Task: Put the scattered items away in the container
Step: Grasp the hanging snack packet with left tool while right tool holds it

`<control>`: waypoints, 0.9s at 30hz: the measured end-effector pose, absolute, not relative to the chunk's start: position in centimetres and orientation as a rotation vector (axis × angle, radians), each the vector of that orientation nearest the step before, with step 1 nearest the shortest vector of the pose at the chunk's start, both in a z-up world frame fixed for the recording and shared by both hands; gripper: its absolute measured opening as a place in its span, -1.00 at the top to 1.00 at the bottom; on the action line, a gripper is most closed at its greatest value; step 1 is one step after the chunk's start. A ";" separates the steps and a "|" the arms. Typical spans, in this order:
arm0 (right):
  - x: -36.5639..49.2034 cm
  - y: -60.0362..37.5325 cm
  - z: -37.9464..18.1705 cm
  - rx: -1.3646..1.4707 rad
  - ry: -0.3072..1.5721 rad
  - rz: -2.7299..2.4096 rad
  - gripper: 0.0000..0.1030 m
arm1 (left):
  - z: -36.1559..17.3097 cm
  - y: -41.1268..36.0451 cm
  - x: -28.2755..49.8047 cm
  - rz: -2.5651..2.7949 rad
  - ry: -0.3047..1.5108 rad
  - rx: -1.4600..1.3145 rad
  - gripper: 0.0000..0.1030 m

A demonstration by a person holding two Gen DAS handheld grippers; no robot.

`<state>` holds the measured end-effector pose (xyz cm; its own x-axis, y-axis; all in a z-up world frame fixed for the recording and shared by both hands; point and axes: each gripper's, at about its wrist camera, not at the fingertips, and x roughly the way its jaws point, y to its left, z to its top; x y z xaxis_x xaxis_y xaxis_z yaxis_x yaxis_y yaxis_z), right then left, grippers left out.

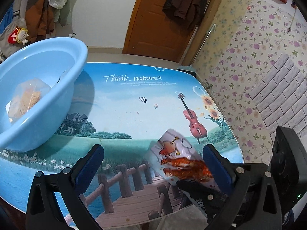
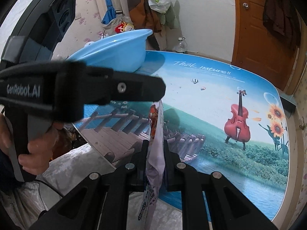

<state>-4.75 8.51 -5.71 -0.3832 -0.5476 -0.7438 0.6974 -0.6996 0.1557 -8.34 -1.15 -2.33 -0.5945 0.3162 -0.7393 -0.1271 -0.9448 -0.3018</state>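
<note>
Blue plastic forms the basin (image 1: 38,88), the container for this task; it stands on the far left part of the table (image 1: 122,99), close to the table's left edge. Inside it lies a clear packet of pale sticks (image 1: 26,101), resting against the basin's inner wall.

The snack packet (image 2: 156,134), white with a printed picture of red-orange food, is clamped edge-on between the pads of the right gripper (image 2: 155,164). Its jaws are closed down on the packet's lower part, and the packet's upper end stands free above the table's near area. In the left wrist view the same snack packet (image 1: 178,157) appears beside the inner face of that camera's right finger, over the printed wooden bridge.

The left gripper (image 1: 153,164) has its jaws spread wide with nothing between the blue pads (image 1: 92,164). A hand (image 2: 36,153) grips its handle at the table's near left edge.

The table's centre and far half, from the printed lettering to the violin picture, carry no objects. The table's right edge runs just beside the floral wall (image 1: 259,57). A wooden door (image 1: 163,19) stands beyond the far edge.
</note>
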 end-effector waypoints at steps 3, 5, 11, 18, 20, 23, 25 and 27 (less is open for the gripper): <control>-4.9 8.7 -5.8 1.047 0.219 -2.109 0.76 | -2.6 -1.4 -8.4 2.582 -0.318 -1.279 -1.00; -4.5 8.5 -5.7 1.033 0.248 -2.105 0.76 | -2.6 -1.6 -8.6 2.562 -0.352 -1.292 -1.00; -3.9 7.3 -5.5 1.013 0.317 -2.107 0.76 | -2.2 -0.6 -9.0 2.548 -0.324 -1.307 -0.90; -3.3 6.9 -5.5 0.998 0.356 -2.106 0.76 | -3.3 0.0 -9.2 2.432 -0.391 -1.378 0.01; -3.3 6.8 -5.4 0.995 0.361 -2.105 0.75 | -3.2 -0.1 -9.0 2.426 -0.394 -1.373 0.13; -3.1 6.5 -5.3 0.985 0.388 -2.108 0.75 | -3.1 -0.3 -8.7 2.425 -0.405 -1.371 0.17; -3.0 6.2 -5.2 0.976 0.408 -2.110 0.75 | -3.1 -0.6 -8.5 2.420 -0.401 -1.375 0.20; -2.6 5.8 -5.2 0.960 0.453 -2.114 0.75 | -3.1 -0.9 -8.2 2.404 -0.395 -1.394 0.20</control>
